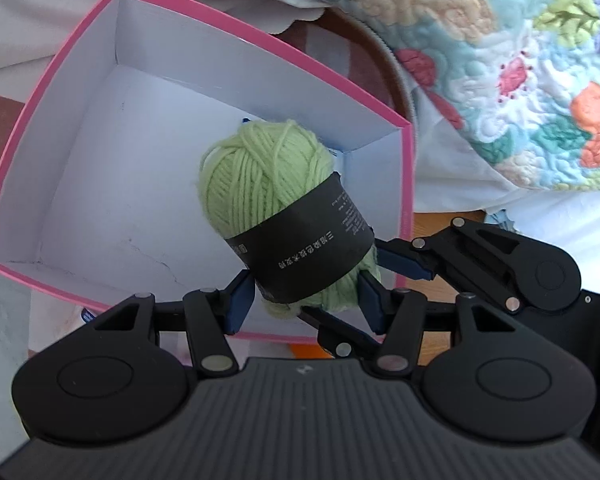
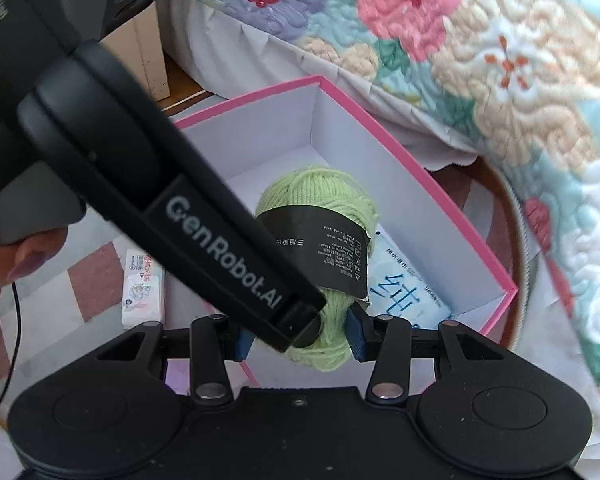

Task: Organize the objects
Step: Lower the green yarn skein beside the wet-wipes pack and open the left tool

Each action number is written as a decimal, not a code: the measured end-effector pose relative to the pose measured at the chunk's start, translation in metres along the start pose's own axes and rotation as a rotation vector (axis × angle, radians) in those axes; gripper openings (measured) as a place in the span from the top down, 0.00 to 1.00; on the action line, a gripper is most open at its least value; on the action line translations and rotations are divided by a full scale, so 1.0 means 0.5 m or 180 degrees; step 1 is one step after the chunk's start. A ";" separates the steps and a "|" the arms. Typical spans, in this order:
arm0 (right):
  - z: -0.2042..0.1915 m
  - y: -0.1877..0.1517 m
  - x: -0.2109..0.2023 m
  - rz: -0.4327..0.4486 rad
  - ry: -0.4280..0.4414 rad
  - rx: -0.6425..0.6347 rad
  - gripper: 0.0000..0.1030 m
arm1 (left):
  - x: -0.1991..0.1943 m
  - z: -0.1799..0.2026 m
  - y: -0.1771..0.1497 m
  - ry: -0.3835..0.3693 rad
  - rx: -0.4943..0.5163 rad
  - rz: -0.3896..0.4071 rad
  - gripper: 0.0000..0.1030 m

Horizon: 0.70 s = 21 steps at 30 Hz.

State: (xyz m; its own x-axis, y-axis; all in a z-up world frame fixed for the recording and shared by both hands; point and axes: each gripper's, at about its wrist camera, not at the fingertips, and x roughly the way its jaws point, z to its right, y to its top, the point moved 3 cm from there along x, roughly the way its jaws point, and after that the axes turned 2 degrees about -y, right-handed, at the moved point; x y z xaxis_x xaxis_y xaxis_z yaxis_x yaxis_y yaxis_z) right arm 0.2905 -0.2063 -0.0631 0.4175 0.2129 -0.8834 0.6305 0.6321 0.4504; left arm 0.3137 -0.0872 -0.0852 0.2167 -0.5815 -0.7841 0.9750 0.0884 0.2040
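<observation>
Now placing step: both grippers' fingers clamped on green yarn ball, left gripper, right gripper, above pink box. Next: lower, spread fingers.

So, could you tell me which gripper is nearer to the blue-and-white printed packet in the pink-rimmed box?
Right, probably. The right gripper clamps the green yarn ball just beside the packet; the left gripper grips it from the far side.

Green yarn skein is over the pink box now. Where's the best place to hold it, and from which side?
Grip the green yarn skein across its black paper band, coming from above with one finger on each side. The band is the firm, cylindrical middle; the loose ends squash. Both the left gripper and right gripper already pinch its lower end.
</observation>
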 end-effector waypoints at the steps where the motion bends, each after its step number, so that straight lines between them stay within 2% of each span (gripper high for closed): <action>1: 0.002 -0.001 0.006 0.0003 0.0021 0.0043 0.52 | 0.004 -0.003 0.000 0.0019 0.0002 0.0006 0.47; 12: 0.033 -0.010 0.062 -0.0073 0.0219 0.0581 0.52 | 0.045 -0.016 0.017 0.0171 0.0045 -0.0145 0.47; 17: 0.062 -0.018 0.093 -0.0087 0.0436 0.1040 0.51 | 0.062 -0.031 0.026 0.0227 0.0009 -0.0221 0.47; 21: 0.061 -0.020 0.112 -0.0180 0.0431 0.1010 0.51 | 0.081 -0.044 0.030 0.0159 -0.0093 -0.0280 0.47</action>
State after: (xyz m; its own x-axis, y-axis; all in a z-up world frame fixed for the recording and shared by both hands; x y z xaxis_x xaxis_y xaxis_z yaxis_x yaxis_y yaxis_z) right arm 0.3275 -0.2234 -0.1132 0.2990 0.2945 -0.9077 0.8310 0.3872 0.3994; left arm 0.3379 -0.0917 -0.1266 0.1316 -0.5470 -0.8267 0.9912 0.0628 0.1163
